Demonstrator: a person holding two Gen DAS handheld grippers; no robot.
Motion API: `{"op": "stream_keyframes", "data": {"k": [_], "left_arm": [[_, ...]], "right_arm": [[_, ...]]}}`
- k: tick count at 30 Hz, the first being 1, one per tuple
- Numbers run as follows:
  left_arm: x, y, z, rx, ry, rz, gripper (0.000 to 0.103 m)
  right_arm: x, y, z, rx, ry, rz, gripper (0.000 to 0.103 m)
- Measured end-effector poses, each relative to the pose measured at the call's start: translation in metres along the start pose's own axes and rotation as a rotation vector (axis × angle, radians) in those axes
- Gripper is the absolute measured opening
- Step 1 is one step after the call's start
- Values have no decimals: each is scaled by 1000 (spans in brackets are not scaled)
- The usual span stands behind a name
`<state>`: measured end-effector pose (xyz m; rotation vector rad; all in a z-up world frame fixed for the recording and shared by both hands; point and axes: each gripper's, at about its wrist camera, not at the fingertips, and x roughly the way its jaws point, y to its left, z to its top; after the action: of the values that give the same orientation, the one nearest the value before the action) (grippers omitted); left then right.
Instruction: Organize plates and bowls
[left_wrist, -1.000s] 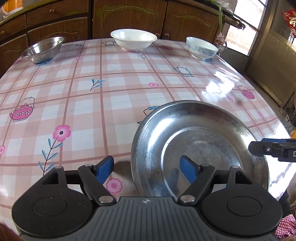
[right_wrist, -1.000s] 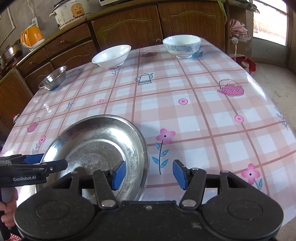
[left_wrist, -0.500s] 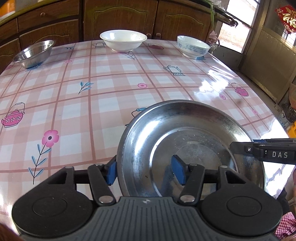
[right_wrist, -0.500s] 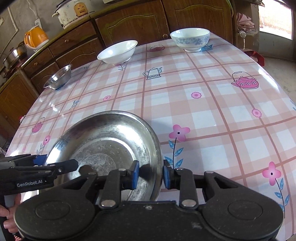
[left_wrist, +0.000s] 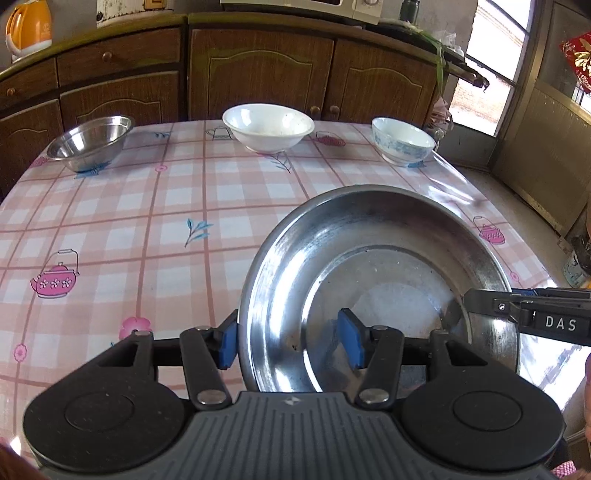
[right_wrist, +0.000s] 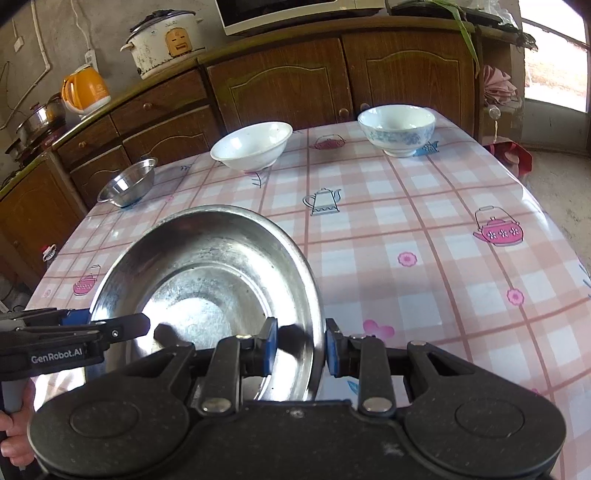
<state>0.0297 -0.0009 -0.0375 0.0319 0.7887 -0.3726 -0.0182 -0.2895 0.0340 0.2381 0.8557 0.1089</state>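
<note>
A large steel plate (left_wrist: 380, 273) is held off the checked table between both grippers; it also shows in the right wrist view (right_wrist: 207, 269). My left gripper (left_wrist: 291, 343) is shut on the plate's left rim. My right gripper (right_wrist: 298, 349) is shut on its right rim. At the far side of the table stand a steel bowl (left_wrist: 90, 142), a white bowl (left_wrist: 267, 127) and a blue-patterned bowl (left_wrist: 402, 140). The same three show in the right wrist view: steel bowl (right_wrist: 129, 182), white bowl (right_wrist: 251, 146), blue-patterned bowl (right_wrist: 397, 129).
The table (left_wrist: 147, 221) has a pink checked oilcloth. Brown wooden cabinets (left_wrist: 258, 74) stand right behind it. On the counter are an orange kettle (right_wrist: 86, 90), a rice cooker (right_wrist: 162, 40) and a pot (right_wrist: 37, 118). A door and window lie to the right.
Both grippers closed on the plate's opposite rims and lifted it off the table. The plate now sits higher and farther out over the table.
</note>
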Motion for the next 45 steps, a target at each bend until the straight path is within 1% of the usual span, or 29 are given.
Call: {"op": "stream_keyframes", "data": {"k": [9,18,25,31,45], "left_arm": [[-2,9,28,-9,-60,43,54],[12,14,52,-20,-75,65,55],[29,21,65,-27,-56,76,55],[47,26,70,-41,-29,89,55],[88,30,78,-49,42,109,55]], "right_arm": [[3,20,41,-54,-73,9,34],[23,23,72,-63,-90,12,34],[49,20,90,-59,-77,12,34],[73,18,100,-62,-53,8,34],[124,6,105,-59,11,-18,35]]}}
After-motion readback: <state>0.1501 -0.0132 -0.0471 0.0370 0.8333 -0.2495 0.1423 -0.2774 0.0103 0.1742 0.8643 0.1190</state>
